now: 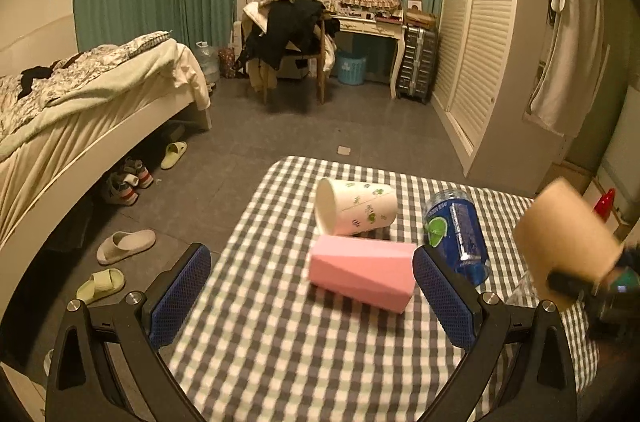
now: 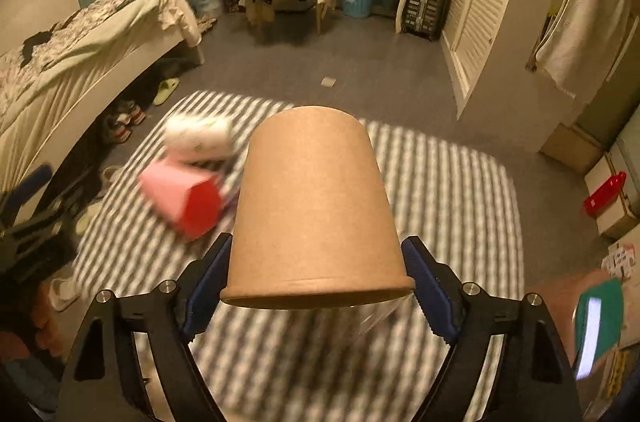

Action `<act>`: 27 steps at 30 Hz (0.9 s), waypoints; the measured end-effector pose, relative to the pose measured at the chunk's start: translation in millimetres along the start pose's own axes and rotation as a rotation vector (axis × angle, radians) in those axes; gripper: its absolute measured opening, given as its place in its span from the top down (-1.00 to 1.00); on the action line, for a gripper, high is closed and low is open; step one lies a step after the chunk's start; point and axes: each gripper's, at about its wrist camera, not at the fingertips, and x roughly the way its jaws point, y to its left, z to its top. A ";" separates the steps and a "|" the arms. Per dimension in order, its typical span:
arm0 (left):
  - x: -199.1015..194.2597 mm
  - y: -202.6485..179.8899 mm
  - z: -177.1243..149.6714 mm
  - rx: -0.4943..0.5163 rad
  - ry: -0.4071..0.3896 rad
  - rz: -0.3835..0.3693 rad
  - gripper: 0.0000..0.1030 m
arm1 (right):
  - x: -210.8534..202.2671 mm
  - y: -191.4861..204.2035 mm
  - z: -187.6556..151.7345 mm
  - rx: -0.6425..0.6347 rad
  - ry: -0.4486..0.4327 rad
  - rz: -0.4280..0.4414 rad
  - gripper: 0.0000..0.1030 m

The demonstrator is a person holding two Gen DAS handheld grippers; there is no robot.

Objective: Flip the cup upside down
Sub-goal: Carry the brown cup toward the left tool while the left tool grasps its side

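Surface: grey-and-white checked tablecloth (image 1: 320,342) in a bedroom with bed (image 1: 80,102).

Lying on it: 1 white printed paper cup (image 1: 356,207), 1 pink faceted cup (image 1: 362,272), 1 blue can (image 1: 456,230).

Right gripper (image 2: 316,282) clamps 1 brown paper cup (image 2: 316,202), base up, above the cloth.

Left gripper (image 1: 312,286): fingers wide, empty.

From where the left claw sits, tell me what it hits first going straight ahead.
Most likely the pink cup, lying on its side on the checked cloth, right between the open left claw fingers' line. Depth is unclear, so height could carry it over.
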 end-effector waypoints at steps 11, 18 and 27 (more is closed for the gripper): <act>-24.0 43.8 -35.9 0.007 0.040 0.019 -1.00 | 36.4 67.2 -65.0 0.076 0.157 0.003 -0.62; -22.1 58.9 -48.0 0.001 0.082 0.038 -1.00 | 50.5 76.7 -74.5 0.072 0.170 -0.039 -0.64; -16.7 38.5 -43.8 0.021 0.122 0.003 -1.00 | 12.5 50.1 -63.0 0.069 0.076 0.012 -0.96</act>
